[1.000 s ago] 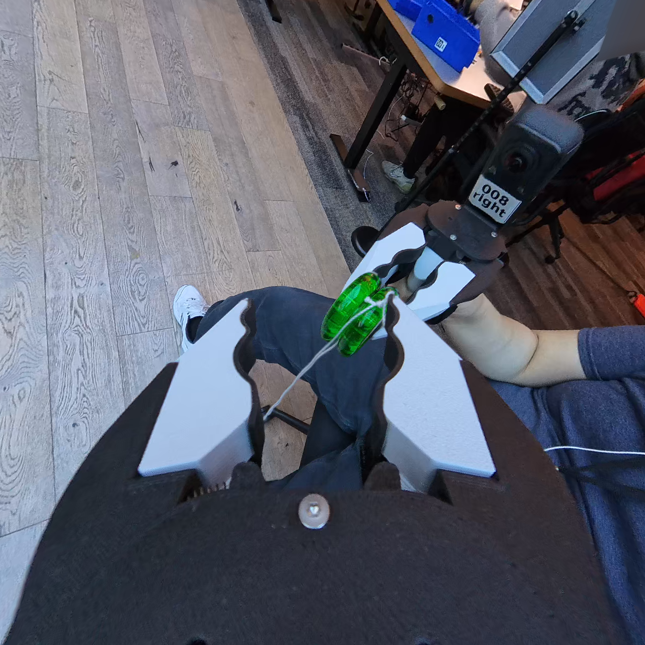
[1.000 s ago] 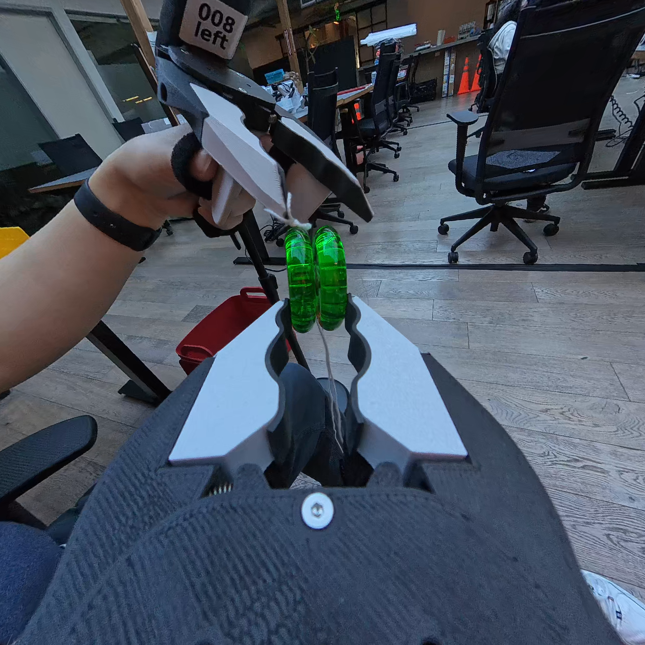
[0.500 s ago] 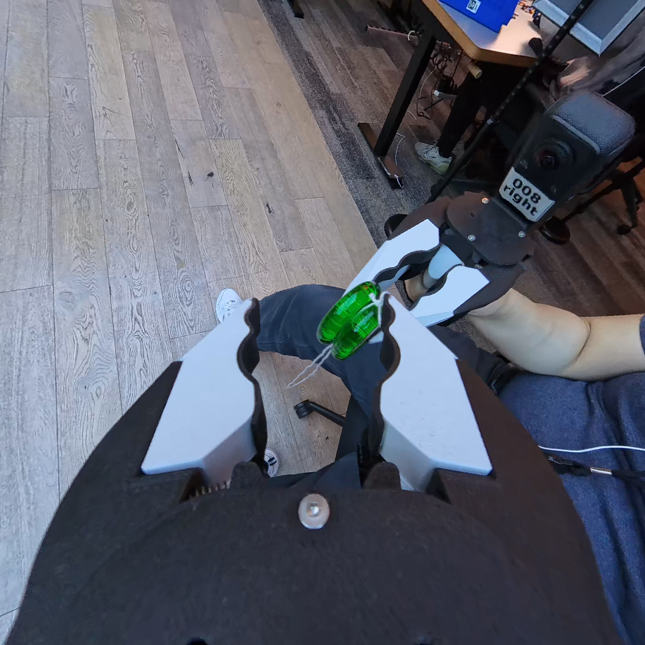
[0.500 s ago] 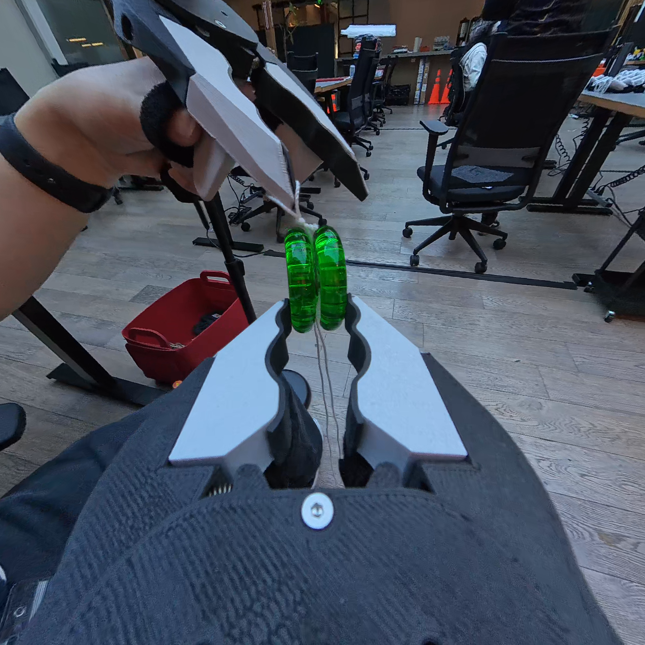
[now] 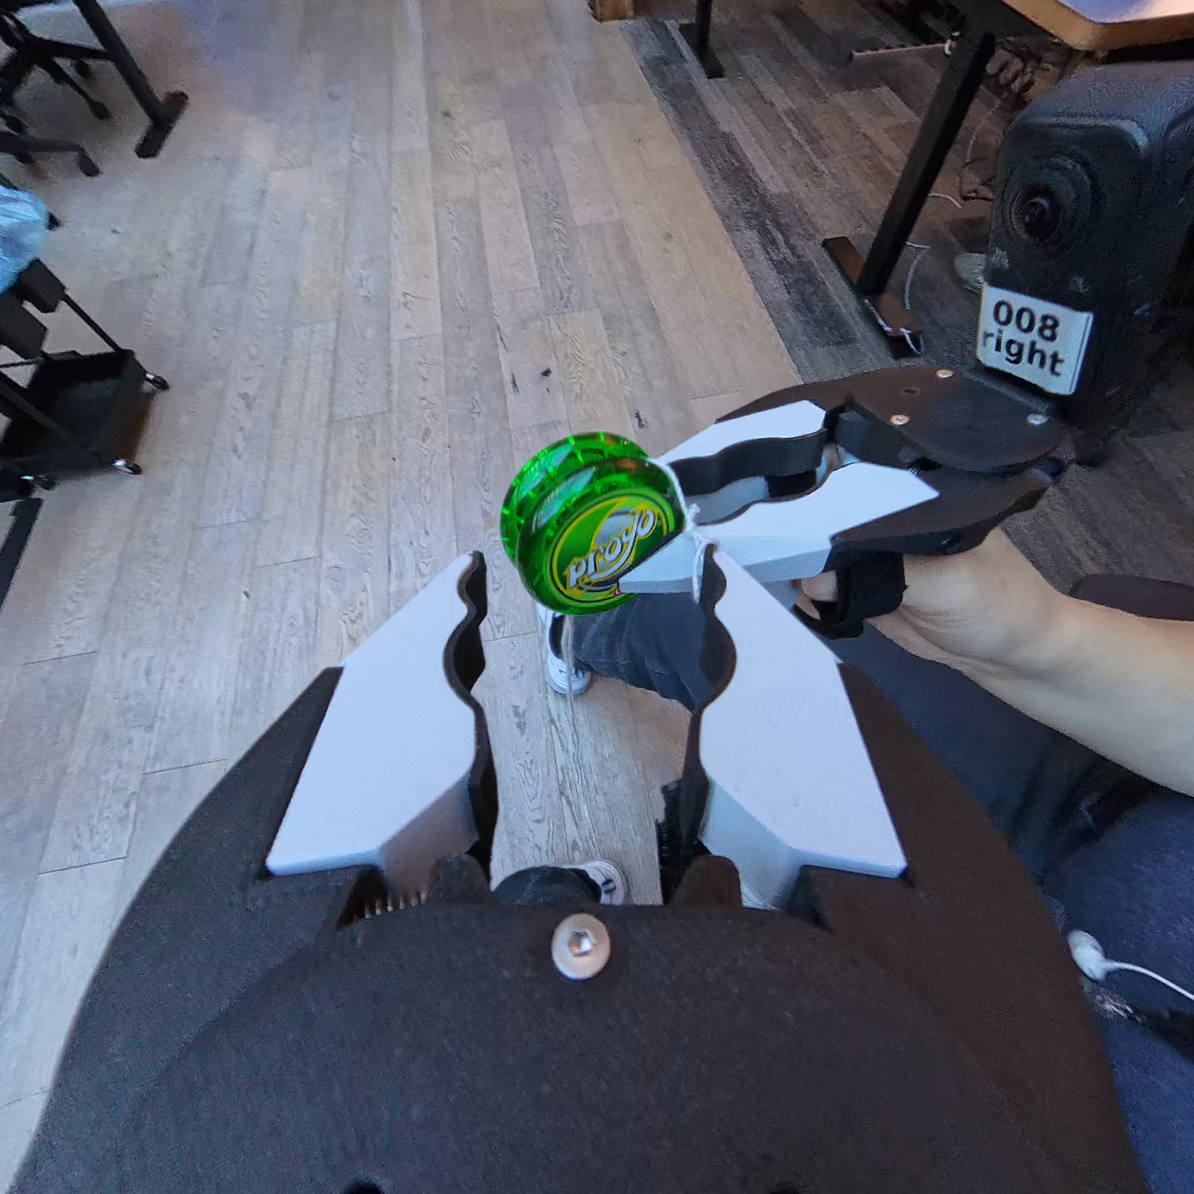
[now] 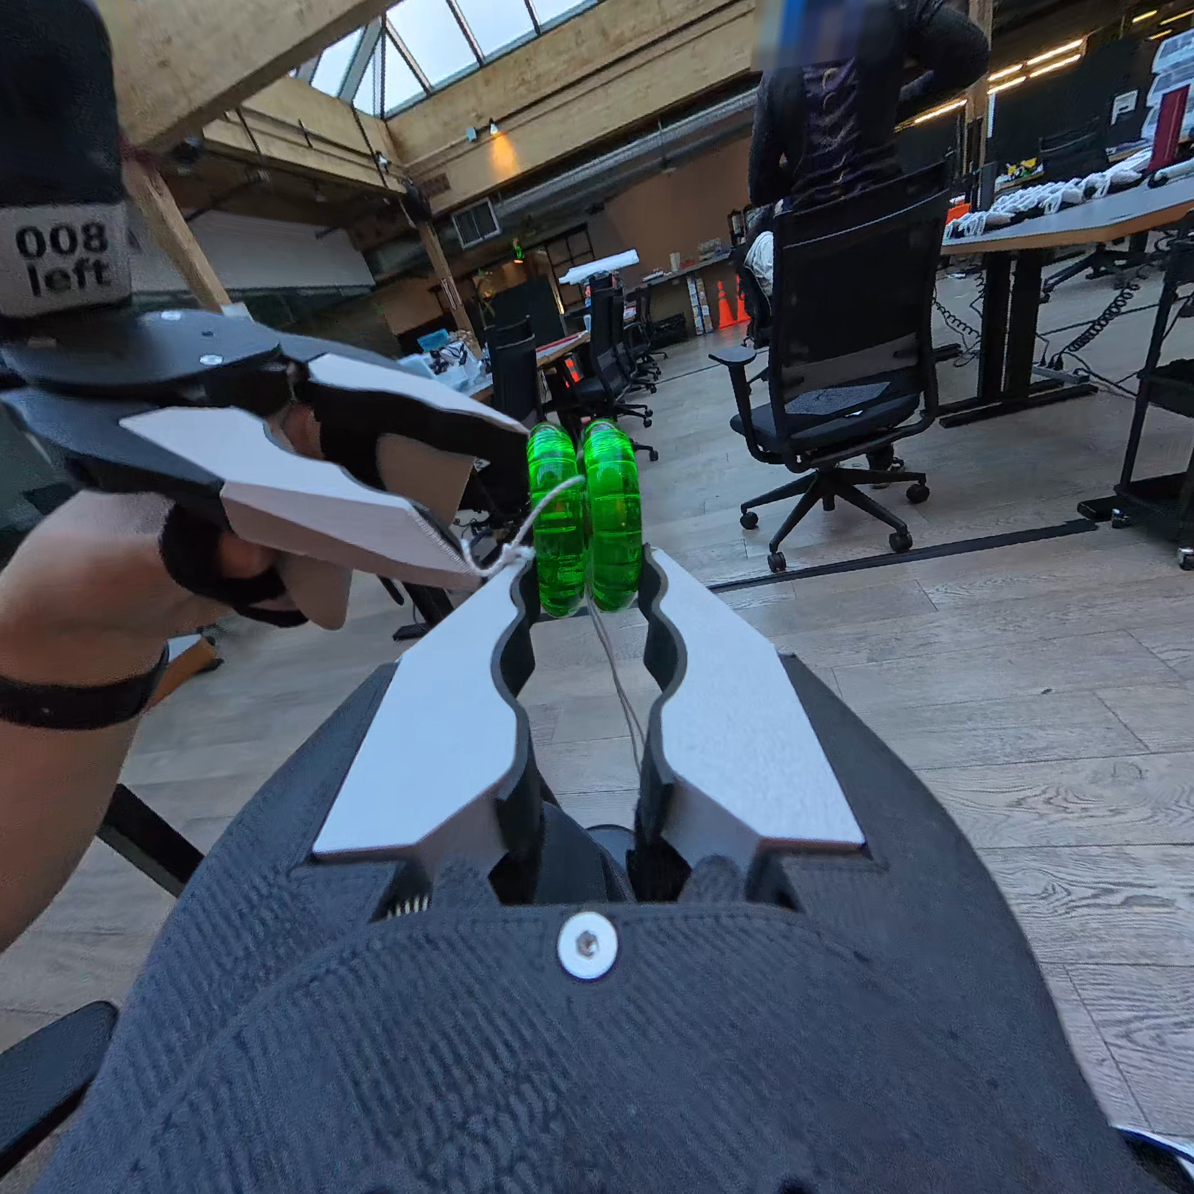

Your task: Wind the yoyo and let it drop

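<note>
A translucent green yoyo (image 5: pixel 591 523) is pinched by its two faces between my right gripper's fingertips (image 6: pixel 652 568); the right gripper (image 6: pixel 586 562) is shut on it, and the yoyo shows edge-on there (image 6: pixel 585 517). In the left wrist view the right gripper (image 5: pixel 646 524) reaches in from the right. My left gripper (image 5: pixel 591 562) is open, just below and beside the yoyo. A white string (image 6: pixel 517 549) is knotted around its right fingertip (image 5: pixel 711 568) and runs into the yoyo's groove. A loose length of string (image 6: pixel 614 678) hangs below the yoyo. The left gripper (image 6: pixel 504 507) comes in from the left.
Wooden floor below. The operator's legs and white shoe (image 5: pixel 568 665) are under the grippers. A black cart (image 5: pixel 64 413) stands at the left, a desk leg (image 5: pixel 917 174) at the right. An office chair (image 6: pixel 840 387), a person (image 6: pixel 833 129) behind it and a desk (image 6: pixel 1066 226) lie ahead.
The right gripper has tilted upward with the yoyo still in it. The left gripper has swung from above the yoyo to its left side. The yoyo's labelled face now shows to the left camera.
</note>
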Demonstrator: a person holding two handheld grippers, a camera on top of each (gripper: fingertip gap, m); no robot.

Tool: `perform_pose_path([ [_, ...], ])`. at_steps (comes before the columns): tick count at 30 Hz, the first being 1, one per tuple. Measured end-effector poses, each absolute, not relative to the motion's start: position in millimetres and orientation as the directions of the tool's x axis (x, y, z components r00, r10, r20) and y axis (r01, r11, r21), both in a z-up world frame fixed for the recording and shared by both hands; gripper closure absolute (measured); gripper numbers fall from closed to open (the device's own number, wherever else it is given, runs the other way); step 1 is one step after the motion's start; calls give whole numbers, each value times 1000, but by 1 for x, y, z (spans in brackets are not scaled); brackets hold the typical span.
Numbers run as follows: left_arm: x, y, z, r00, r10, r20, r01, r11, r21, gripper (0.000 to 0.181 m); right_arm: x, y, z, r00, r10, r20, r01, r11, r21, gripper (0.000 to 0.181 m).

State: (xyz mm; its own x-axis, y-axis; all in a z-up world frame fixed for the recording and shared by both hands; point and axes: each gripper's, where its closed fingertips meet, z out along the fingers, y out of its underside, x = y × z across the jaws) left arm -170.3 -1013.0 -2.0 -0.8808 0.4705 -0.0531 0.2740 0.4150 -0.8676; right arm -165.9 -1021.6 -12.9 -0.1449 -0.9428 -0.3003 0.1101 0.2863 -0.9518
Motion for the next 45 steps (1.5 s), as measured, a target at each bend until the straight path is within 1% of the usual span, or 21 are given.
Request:
perform_pose_path([
  [5, -171, -1011, -3, -917, 388, -93, 236, 340, -910, 116, -180, -1028, -6, -117, -925, -363, 154, 344, -926, 153],
  [12, -169, -991, -18, -922, 386, 11, 133, 345, -929, 117, -199, -1045, -4, -218, -943, -250, 105, 232, -967, 153],
  [14, -165, -985, -21, -918, 395, 45, 100, 338, -936, 119, -199, -1036, 0, -172, -966, -196, 86, 183, -979, 152],
  [17, -161, -975, -16, -886, 446, 127, 14, 298, -954, 119, -196, -1021, 4, -87, -982, -170, 69, 164, -984, 152],
  [20, -158, -964, -9, -837, 497, 229, -97, 277, -956, 117, -193, -1007, 8, -11, -978, -208, 68, 207, -976, 152],
  [23, -158, -954, -6, -811, 516, 275, -160, 258, -953, 118, -193, -1004, 13, -21, -981, -192, 76, 190, -979, 152],
  [25, -163, -948, -6, -800, 531, 280, -173, 243, -954, 121, -193, -997, 18, -10, -988, -153, 77, 152, -985, 152],
  [27, -166, -945, -8, -796, 540, 274, -173, 231, -957, 123, -192, -981, 25, 81, -984, -162, 93, 169, -981, 152],
  [29, -170, -941, -3, -770, 574, 278, -190, 210, -959, 120, -192, -963, 31, 201, -959, -200, 92, 222, -971, 152],
  [30, -173, -937, 5, -746, 603, 283, -212, 187, -959, 118, -193, -953, 33, 262, -941, -212, 84, 241, -967, 153],
  [32, -181, -927, 27, -691, 670, 271, -251, 128, -959, 115, -196, -941, 37, 324, -925, -198, 88, 238, -967, 153],
  [34, -188, -918, 41, -664, 713, 226, -236, 87, -968, 116, -199, -928, 36, 385, -908, -164, 73, 207, -976, 152],
  [36, -198, -914, 43, -658, 730, 183, -178, 84, -980, 114, -201, -919, 34, 420, -899, -126, 57, 164, -985, 152],
  [37, -204, -913, 41, -651, 742, 162, -144, 90, -986, 115, -202, -914, 34, 439, -892, -103, 61, 144, -988, 152],
  [38, -210, -910, 39, -641, 756, 135, -107, 86, -991, 120, -203, -909, 34, 463, -882, -87, 65, 132, -989, 152],
  [40, -218, -910, 36, -656, 753, 50, -45, 27, -999, 136, -204, -902, 32, 502, -861, -86, 58, 133, -989, 152],
  [41, -221, -909, 37, -660, 752, 10, -33, -15, -999, 139, -204, -900, 30, 513, -854, -80, 55, 125, -991, 152],
  [42, -224, -907, 38, -662, 749, -29, -20, -56, -998, 152, -204, -898, 27, 520, -851, -71, 54, 116, -992, 152],
  [44, -227, -905, 41, -679, 731, -66, -21, -109, -994, 153, -206, -897, 29, 541, -838, -65, 78, 126, -989, 152],
  [45, -227, -906, 42, -681, 731, -51, -40, -106, -994, 154, -206, -898, 29, 541, -839, -56, 87, 122, -989, 152],
])
